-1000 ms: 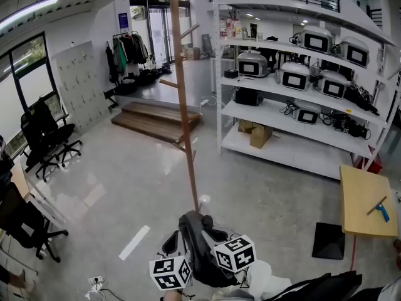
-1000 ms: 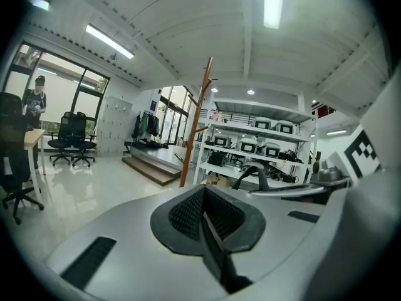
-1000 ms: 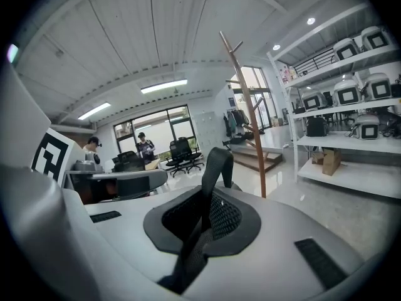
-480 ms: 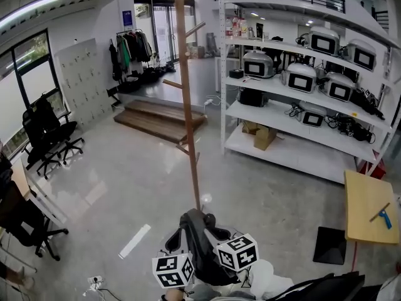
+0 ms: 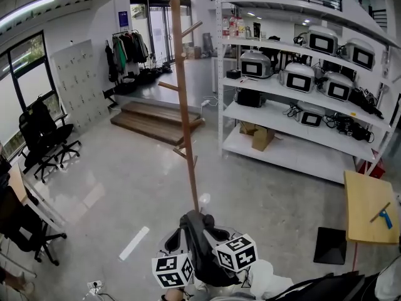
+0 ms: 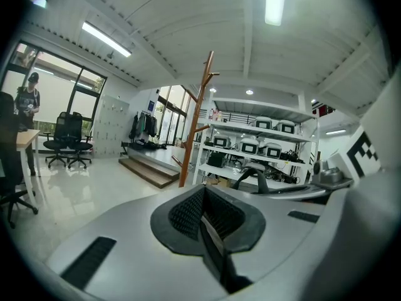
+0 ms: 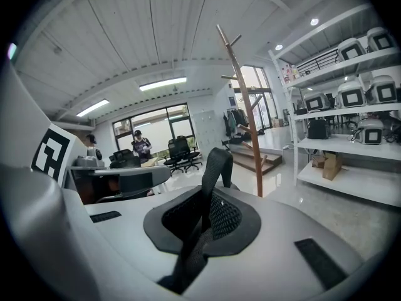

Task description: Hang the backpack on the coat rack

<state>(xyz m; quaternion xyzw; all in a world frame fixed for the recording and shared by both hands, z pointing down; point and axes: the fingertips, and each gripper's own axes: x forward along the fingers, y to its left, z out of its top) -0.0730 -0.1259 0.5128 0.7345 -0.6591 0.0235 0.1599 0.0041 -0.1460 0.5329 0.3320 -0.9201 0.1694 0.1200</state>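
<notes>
The wooden coat rack (image 5: 185, 118) stands upright on the floor straight ahead, with pegs branching off its pole. It also shows in the left gripper view as the coat rack (image 6: 195, 130) and in the right gripper view as the coat rack (image 7: 248, 130). The dark backpack (image 5: 199, 251) hangs low at the near edge, just short of the pole's foot. My left gripper (image 5: 175, 262) and right gripper (image 5: 227, 248) hold it from either side. The left gripper (image 6: 207, 227) is shut on a thin strap (image 6: 217, 256). My right gripper (image 7: 200, 227) is shut on a black strap (image 7: 218, 168) that rises from the jaws.
White shelves (image 5: 282, 115) with appliances fill the right side. A yellow table (image 5: 365, 209) and a black mat (image 5: 329, 242) lie at the right. Office chairs (image 5: 45, 137) stand left, wooden steps (image 5: 155, 119) and a clothes rail (image 5: 128, 50) behind the rack. Two people (image 7: 141, 146) stand far off.
The head view has swayed slightly. Both grippers keep their hold on the backpack at about the same spot before the rack.
</notes>
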